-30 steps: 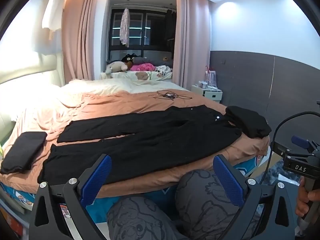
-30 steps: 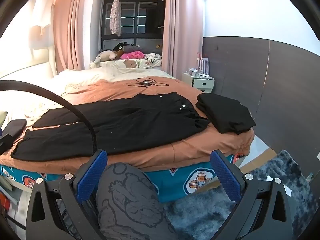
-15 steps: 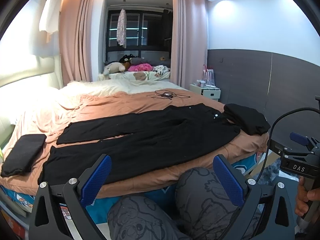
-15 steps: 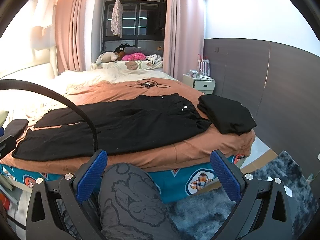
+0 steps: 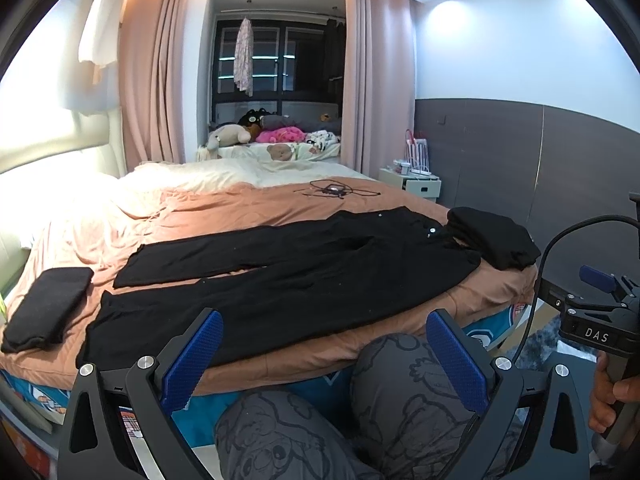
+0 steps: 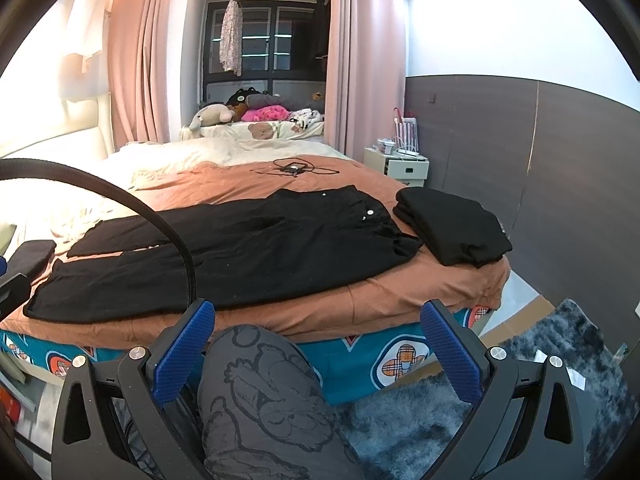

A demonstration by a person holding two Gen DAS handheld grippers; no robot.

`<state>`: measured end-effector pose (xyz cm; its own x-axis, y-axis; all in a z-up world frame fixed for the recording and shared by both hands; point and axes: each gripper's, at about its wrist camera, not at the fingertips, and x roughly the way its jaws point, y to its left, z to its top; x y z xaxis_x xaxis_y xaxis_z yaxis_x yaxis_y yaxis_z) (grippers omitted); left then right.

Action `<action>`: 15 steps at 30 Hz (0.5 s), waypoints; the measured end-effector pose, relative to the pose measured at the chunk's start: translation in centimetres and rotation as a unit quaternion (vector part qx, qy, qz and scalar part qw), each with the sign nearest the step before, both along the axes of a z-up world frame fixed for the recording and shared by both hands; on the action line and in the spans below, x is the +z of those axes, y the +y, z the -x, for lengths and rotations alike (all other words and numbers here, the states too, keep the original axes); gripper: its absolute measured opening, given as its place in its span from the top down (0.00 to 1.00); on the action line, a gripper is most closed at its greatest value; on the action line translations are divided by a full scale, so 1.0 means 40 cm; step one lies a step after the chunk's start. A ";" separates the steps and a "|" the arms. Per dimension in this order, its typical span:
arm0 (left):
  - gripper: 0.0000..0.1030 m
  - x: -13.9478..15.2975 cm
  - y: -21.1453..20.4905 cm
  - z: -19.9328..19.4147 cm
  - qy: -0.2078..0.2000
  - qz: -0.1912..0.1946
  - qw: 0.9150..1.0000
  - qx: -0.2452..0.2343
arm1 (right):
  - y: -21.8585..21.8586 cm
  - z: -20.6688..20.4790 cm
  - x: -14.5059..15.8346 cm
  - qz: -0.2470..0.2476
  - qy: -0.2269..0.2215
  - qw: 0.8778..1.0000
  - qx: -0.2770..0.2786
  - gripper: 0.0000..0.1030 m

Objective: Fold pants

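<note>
Since a moment ago almost nothing has changed; our view only rose a little, so we judge the folding has not started. The pants [image 5: 280, 276] lie flat and full length on the bed [image 5: 224, 216], waist toward 2 o'clock, legs toward 9 o'clock; the black cloth looks soft and matte against the smooth brown cover. The left tool [image 5: 322, 360] and the right tool [image 6: 316, 348] are both spread wide and hold nothing.

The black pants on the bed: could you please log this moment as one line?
stage: pre-grasp | black pants: flat, unfolded on orange bedspread | left gripper: open, empty | right gripper: open, empty
</note>
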<state>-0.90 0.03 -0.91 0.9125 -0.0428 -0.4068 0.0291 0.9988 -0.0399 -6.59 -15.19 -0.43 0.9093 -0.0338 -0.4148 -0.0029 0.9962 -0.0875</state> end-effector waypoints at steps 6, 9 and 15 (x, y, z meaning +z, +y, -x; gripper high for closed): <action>0.00 0.000 0.002 0.003 0.000 0.001 1.000 -0.002 | 0.006 0.003 -0.006 0.003 -0.003 1.000 -0.002 0.00; 0.00 -0.002 0.002 0.004 0.000 0.000 1.000 -0.002 | 0.007 0.003 -0.007 0.004 -0.002 1.000 -0.002 0.00; 0.00 0.000 0.001 0.004 -0.002 0.001 1.000 -0.004 | 0.002 0.001 -0.004 0.001 -0.001 1.000 0.002 0.00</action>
<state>-1.04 0.07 -0.93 0.9134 -0.0509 -0.4039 0.0376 0.9985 -0.0409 -6.61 -15.11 -0.60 0.9099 -0.0320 -0.4136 -0.0061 0.9959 -0.0905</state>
